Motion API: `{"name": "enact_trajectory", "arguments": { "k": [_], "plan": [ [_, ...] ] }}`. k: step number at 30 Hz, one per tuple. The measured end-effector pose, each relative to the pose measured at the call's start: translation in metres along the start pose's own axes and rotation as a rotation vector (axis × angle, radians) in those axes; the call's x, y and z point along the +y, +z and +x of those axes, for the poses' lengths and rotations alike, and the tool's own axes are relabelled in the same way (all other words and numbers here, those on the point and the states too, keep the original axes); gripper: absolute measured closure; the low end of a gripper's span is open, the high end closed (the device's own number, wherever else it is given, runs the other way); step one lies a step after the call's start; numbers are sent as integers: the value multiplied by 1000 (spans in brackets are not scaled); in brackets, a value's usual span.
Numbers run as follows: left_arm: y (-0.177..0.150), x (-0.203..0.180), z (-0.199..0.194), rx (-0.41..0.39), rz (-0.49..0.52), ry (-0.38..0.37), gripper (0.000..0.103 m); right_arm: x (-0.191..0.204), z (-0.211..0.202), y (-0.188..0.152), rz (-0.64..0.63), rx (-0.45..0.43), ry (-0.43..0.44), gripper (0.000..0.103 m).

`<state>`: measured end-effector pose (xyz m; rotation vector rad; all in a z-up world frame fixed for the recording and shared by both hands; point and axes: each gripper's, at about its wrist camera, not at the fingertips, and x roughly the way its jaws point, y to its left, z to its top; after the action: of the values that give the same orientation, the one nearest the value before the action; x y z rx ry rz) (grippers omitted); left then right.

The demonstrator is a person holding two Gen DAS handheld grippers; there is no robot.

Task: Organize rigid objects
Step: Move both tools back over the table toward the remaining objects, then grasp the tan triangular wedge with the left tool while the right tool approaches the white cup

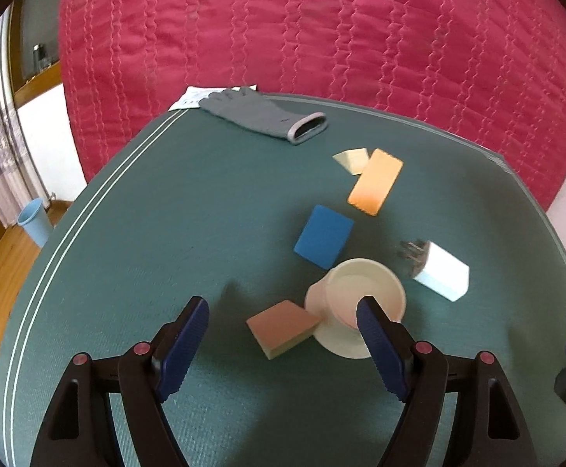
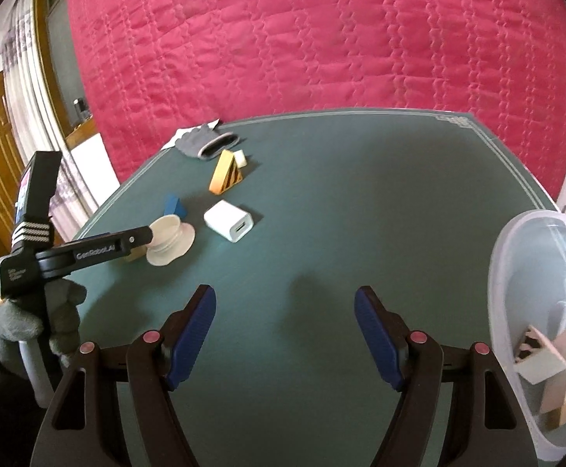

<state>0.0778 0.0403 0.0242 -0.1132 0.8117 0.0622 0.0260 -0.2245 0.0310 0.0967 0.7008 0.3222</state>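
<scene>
My left gripper (image 1: pixel 283 305) is open and low over the green table (image 1: pixel 205 202). A pink wedge block (image 1: pixel 283 329) lies just ahead between its fingers, untouched. Its right finger overlaps a cream cup with a wide round base (image 1: pixel 364 295). Beyond lie a blue block (image 1: pixel 323 241), an orange block (image 1: pixel 376 181) and a white charger (image 1: pixel 442 272). My right gripper (image 2: pixel 284 294) is open over bare table with nothing between its fingers. The right wrist view shows the left gripper (image 2: pixel 139 239), in a gloved hand (image 2: pixel 37 319), beside the cream cup (image 2: pixel 170 239).
A clear plastic tub (image 2: pixel 516 272) with several blocks inside stands at the table's right edge. A grey glove (image 1: pixel 263 114) and a paper slip (image 1: pixel 189 97) lie at the far edge. A pink quilt (image 1: pixel 321 31) hangs behind. A blue bin (image 1: pixel 34 222) stands on the floor.
</scene>
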Motion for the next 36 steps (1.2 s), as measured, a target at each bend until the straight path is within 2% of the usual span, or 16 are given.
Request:
{"name": "enact_trajectory", "arguments": {
  "k": [11,23,36],
  "plan": [
    [-1,17,3,16,-62,-15,22,7,18,-7,-3,42,28,28],
    [0,35,-1,-10,-129,-7,22,7,33,-14,9,85,43,28],
    [-4,23,4,12,-61,-24,23,6,36,-15,23,96,44,28]
  ]
}}
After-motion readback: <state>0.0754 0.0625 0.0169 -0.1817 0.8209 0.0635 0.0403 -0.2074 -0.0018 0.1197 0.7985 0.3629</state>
